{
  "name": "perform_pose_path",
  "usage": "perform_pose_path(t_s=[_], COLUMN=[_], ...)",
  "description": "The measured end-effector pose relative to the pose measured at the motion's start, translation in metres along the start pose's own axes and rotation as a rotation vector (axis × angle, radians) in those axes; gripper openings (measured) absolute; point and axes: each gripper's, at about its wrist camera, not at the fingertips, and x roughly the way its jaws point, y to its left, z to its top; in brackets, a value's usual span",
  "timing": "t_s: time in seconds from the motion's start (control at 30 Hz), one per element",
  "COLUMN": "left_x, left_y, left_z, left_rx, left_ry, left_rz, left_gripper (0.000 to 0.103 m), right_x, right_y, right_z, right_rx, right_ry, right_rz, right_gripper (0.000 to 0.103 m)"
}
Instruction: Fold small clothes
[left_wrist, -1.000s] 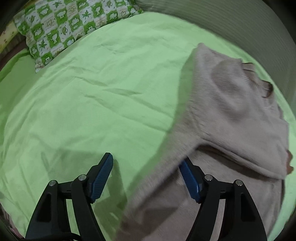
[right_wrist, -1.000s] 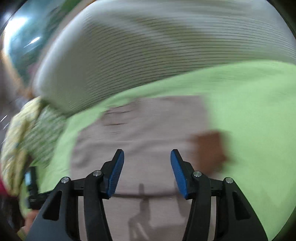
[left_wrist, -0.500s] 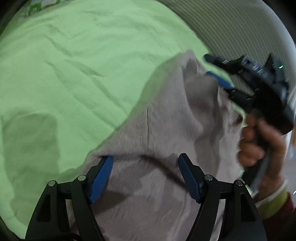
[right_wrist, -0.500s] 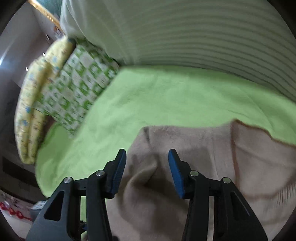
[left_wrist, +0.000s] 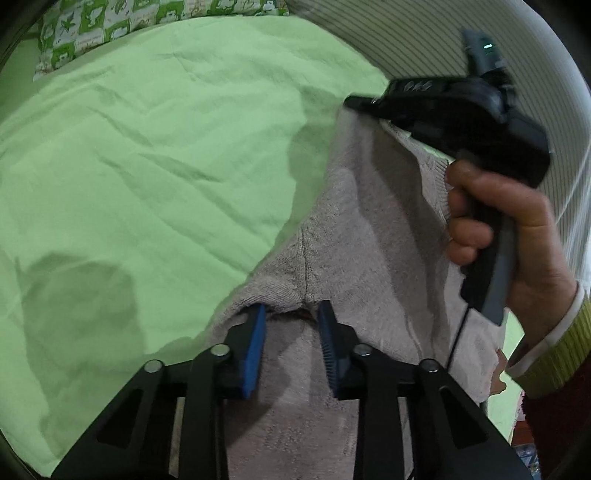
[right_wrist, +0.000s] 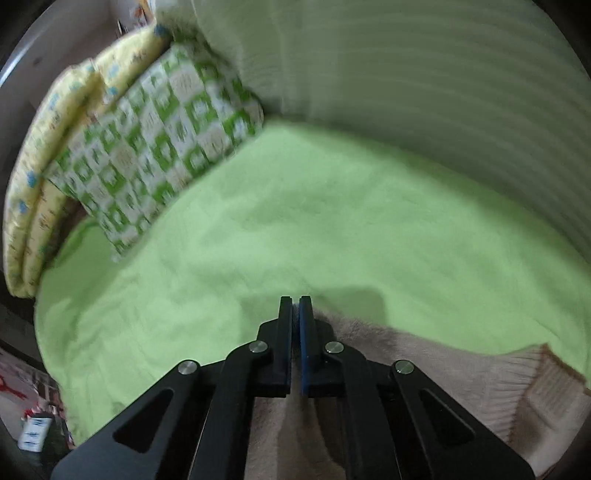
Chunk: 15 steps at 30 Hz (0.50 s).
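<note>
A beige knit sweater (left_wrist: 369, 240) lies on the green bed sheet (left_wrist: 166, 166). My left gripper (left_wrist: 291, 306) is closing its jaws on a bunched fold at the sweater's near edge, and the blue pads pinch the cloth between them. A hand (left_wrist: 498, 229) holds my right gripper (left_wrist: 351, 105) at the sweater's far corner, which rises to its tip. In the right wrist view my right gripper (right_wrist: 295, 299) has its jaws closing tight together at the edge of the sweater (right_wrist: 424, 369). How much cloth they pinch is hidden.
A green-and-white checked pillow (right_wrist: 155, 147) and a yellow quilt (right_wrist: 44, 147) lie at the head of the sheet (right_wrist: 295, 221). Striped pale bedding (right_wrist: 424, 74) is piled along the far side. The pillow (left_wrist: 110, 22) shows at the top left in the left wrist view.
My left jaws have narrowed from wide apart onto the sweater's fold. My right gripper has swept across to the sweater's far corner and its jaws have come together.
</note>
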Motion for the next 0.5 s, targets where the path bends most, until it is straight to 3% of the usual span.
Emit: perform_pose_path(t_s=[0.07,0.13,0.3,0.37,0.5], left_x=[0.001,-0.004,-0.015,-0.020,-0.034], left_y=[0.007,0.015,0.021,0.018,0.023], left_z=[-0.002,-0.003,-0.007,-0.009,-0.013], left_rx=[-0.016,-0.044,-0.010,0.005,0.046], left_ry=[0.016,0.020,0.034,0.043,0.050], left_rz=[0.012,-0.043,-0.047,-0.045,-0.037], left_gripper=[0.002,0.003,0.007,0.009,0.018], right_x=[-0.001,-0.014,-0.070,-0.095,-0.143], right_y=[-0.009,-0.016,-0.022,-0.025,-0.042], right_z=[-0.003,-0.006,-0.025,-0.041,-0.105], right_rx=[0.053,0.109,0.149,0.173,0.254], right_ry=[-0.011,-0.044,-0.161,-0.198,-0.263], right_rz=[0.028,0.051,0.048,0.055,0.046], right_gripper=[0.004,0.007,0.009,0.009,0.009])
